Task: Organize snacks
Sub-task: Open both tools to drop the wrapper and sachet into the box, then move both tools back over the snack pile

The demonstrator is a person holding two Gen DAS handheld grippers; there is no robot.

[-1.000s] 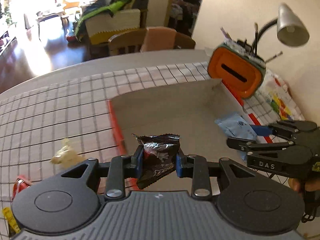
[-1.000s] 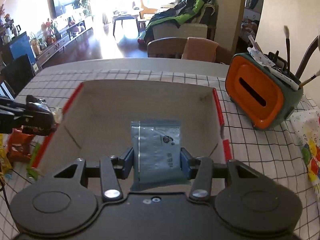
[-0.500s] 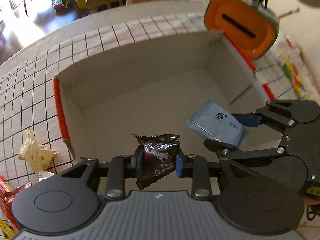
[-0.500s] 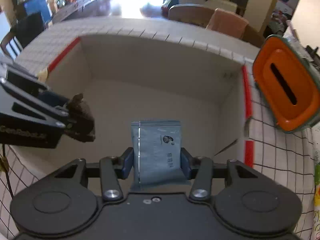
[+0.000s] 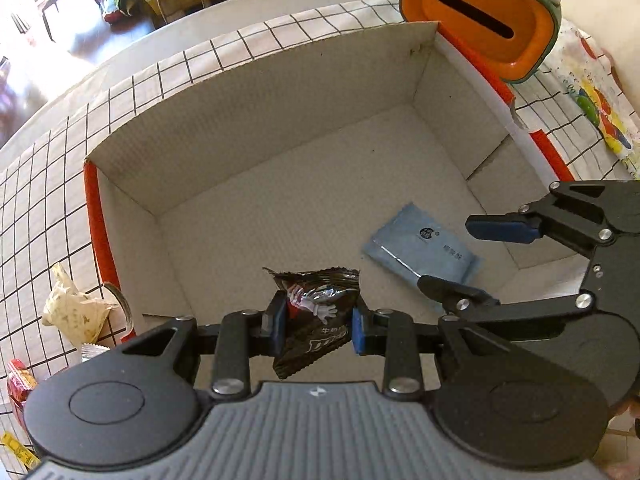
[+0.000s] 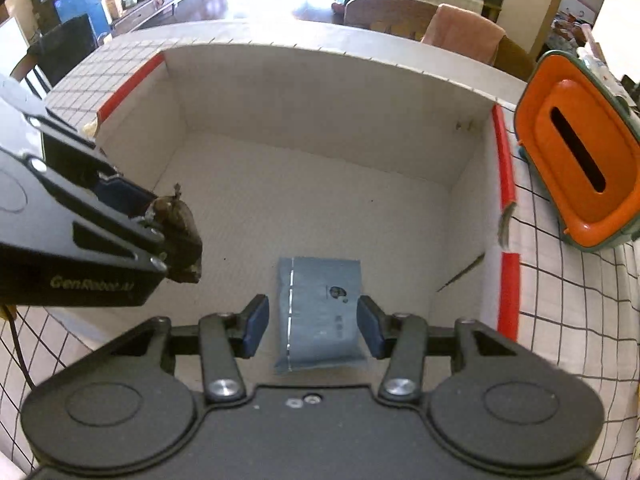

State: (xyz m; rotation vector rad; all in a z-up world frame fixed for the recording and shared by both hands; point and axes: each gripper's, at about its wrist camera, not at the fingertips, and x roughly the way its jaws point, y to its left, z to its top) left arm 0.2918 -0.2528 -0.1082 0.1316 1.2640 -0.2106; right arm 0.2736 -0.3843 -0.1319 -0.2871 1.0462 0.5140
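Note:
A white cardboard box (image 5: 256, 148) with red edges stands on the checked tablecloth; it also shows in the right wrist view (image 6: 320, 92). My left gripper (image 5: 318, 330) is shut on a dark snack packet (image 5: 318, 316) and holds it over the box's near side. My right gripper (image 6: 312, 322) is open inside the box. A pale blue packet (image 6: 322, 314) lies on the box floor between its fingers, free of them; it also shows in the left wrist view (image 5: 424, 246). The right gripper (image 5: 480, 258) shows at the right of the left wrist view.
An orange and green holder (image 5: 480, 20) with brushes stands beyond the box's far right corner. Loose snacks lie left of the box: a cream wrapper (image 5: 72, 312), a red packet (image 5: 18, 384). A colourful cloth (image 5: 596, 92) lies at the right.
My right gripper has opened and the blue packet has dropped onto the box floor. Both grippers have moved lower and further over the box. The left still holds the dark packet.

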